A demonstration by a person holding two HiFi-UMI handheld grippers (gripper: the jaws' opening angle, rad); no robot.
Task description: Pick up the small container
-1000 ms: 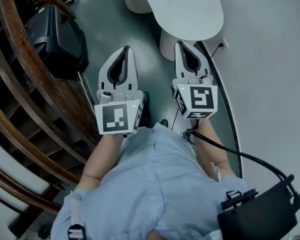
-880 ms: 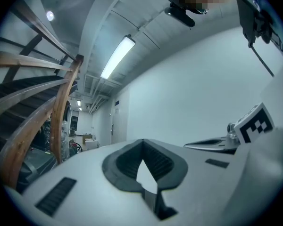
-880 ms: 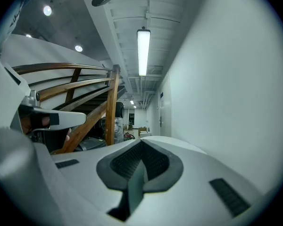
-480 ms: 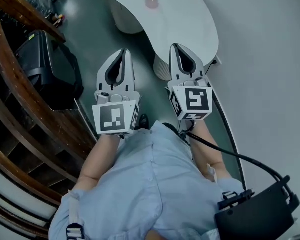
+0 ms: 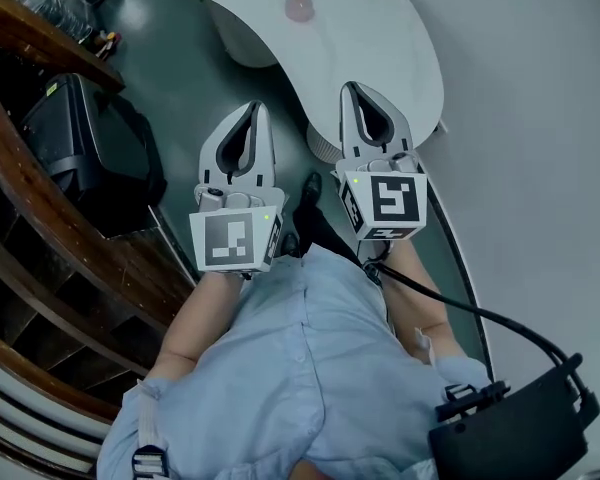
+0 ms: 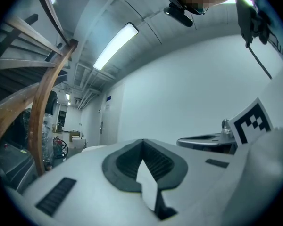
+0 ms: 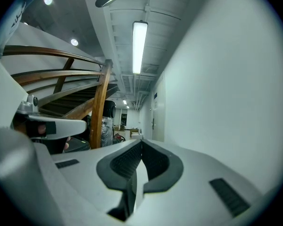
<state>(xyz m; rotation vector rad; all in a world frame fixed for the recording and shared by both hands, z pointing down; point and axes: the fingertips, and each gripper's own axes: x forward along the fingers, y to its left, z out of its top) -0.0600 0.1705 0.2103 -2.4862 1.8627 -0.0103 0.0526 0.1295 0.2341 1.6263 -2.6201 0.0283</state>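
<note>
Over the last second I had walked forward, and the scene ahead opened up. Before, only the near end of the white desk (image 5: pixel 380 43) had shown. Now much more of its curved top lay in sight, and the small container (image 5: pixel 299 5), a pinkish little bottle, had come into view standing upright toward the far part of it. The wooden stair rail (image 5: pixel 40 208) and the black case (image 5: pixel 80 133) had slid back along my left. I carried my left tool (image 5: pixel 251 111) and right tool (image 5: pixel 354 90) level and side by side in front of me, each with its jaws closed tight together and nothing between them. The container was well apart from both, untouched. I judged this to be the approach only: I needed to come closer to the desk and spread one tool's jaws wide before reaching. The right tool, already at the desk's near end, seemed the better placed.
</note>
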